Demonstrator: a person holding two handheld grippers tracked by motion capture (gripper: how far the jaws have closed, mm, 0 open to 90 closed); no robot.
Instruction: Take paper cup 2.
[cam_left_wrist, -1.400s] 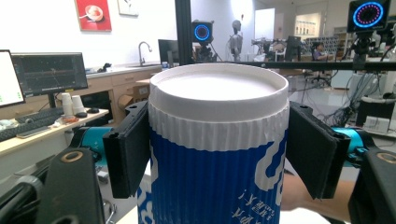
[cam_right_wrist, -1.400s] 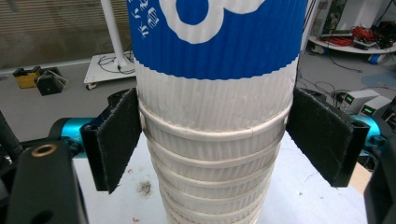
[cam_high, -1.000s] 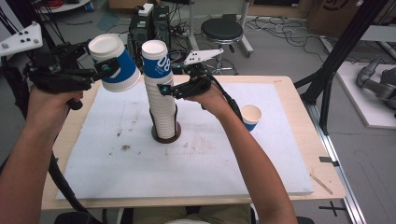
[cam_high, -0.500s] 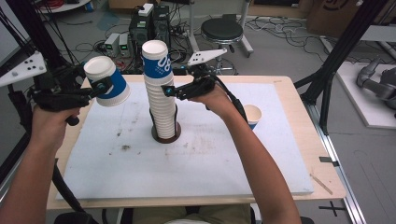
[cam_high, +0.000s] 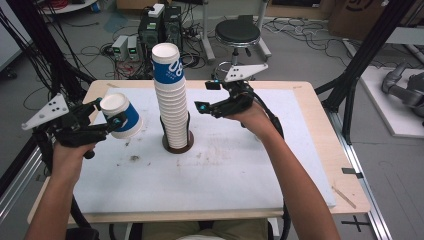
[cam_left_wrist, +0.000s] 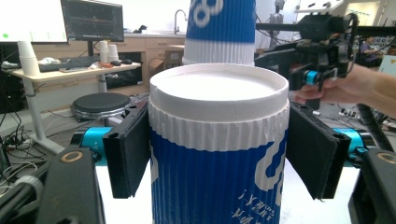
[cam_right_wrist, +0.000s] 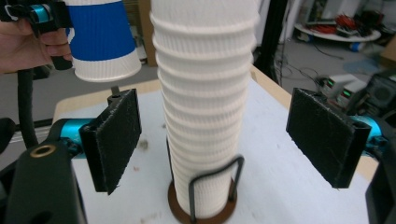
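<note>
**Cup held clear of the stack**

Your left gripper (cam_high: 116, 121) clamps a blue cup (cam_high: 122, 115) at frame left, apart from the stack (cam_high: 171, 105) at centre. Your right gripper (cam_high: 201, 96) is spread wide beside the stack, touching nothing.

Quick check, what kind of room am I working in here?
Most likely a lab or workshop, not a kitchen: monitors on a desk, electronics boxes and loose cables on the floor, and black rig frames around the table.
</note>
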